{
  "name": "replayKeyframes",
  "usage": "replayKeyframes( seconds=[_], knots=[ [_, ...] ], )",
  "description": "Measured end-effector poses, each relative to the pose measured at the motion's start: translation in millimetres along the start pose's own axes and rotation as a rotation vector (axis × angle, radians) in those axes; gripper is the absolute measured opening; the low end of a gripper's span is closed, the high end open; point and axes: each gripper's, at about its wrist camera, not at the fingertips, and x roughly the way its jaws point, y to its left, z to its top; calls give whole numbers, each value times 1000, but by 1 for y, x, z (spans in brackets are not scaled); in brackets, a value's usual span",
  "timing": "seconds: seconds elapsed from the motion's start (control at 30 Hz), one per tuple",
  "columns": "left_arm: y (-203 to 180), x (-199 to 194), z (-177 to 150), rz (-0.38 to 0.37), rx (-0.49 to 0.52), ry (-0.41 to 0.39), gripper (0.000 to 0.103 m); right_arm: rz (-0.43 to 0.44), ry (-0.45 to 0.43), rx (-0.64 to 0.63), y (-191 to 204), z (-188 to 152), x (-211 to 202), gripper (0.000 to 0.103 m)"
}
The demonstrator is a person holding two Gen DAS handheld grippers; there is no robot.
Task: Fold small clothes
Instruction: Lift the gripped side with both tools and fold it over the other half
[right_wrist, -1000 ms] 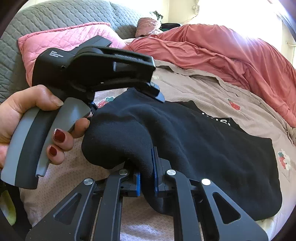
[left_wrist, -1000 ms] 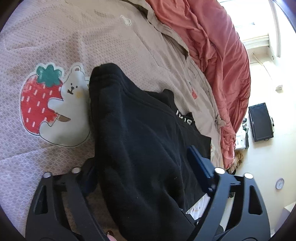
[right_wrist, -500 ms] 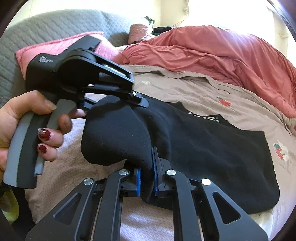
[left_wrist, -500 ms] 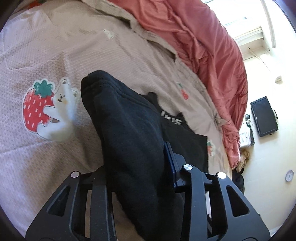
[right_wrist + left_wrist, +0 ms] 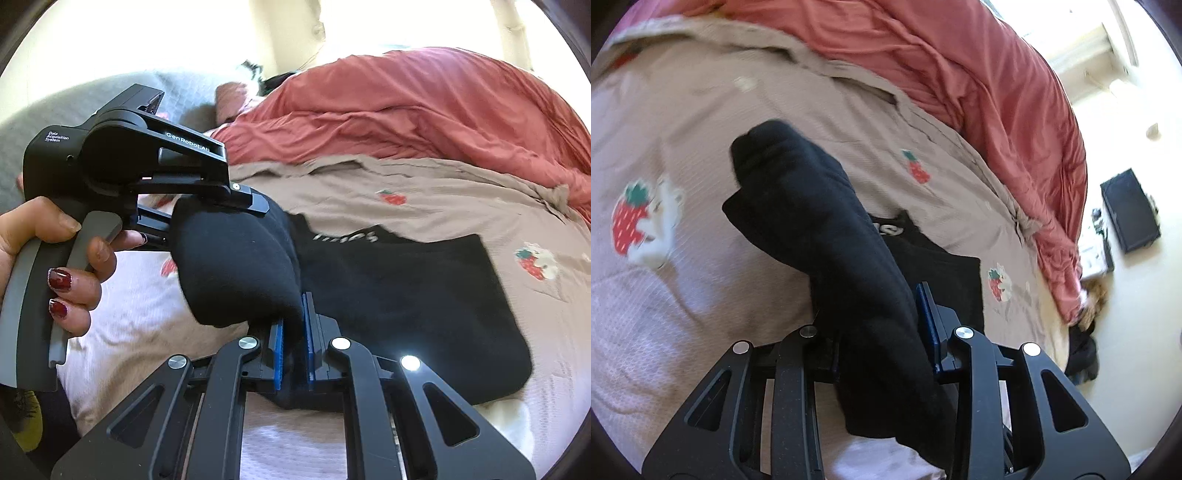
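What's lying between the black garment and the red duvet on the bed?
Only bare beige bedspread with a small strawberry print lies between the black garment and the red duvet, shown in both wrist views.

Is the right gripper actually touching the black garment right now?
Touching. The right wrist view shows the right gripper with its blue pads pinched shut on a fold of the black garment, with cloth squeezed between them.

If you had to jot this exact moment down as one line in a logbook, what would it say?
step: folding | left gripper: fingers clamped on black garment | right gripper: clamped on same garment | near edge lifted off strawberry-print bedcover, far part still lying flat
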Motion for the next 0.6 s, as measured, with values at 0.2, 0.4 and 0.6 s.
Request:
replayKeyframes(
  seconds=[0.2, 0.4, 0.6],
  knots=[
    [-52, 22, 2, 29, 75, 40, 24, -14, -16, 109, -44, 4, -24, 8],
    [-98, 65, -6, 72, 137, 97, 24, -17, 12, 240, -88, -1, -33, 8],
    [-130, 111, -19, 132, 203, 153, 24, -15, 53, 412, -128, -14, -36, 8]
  ],
)
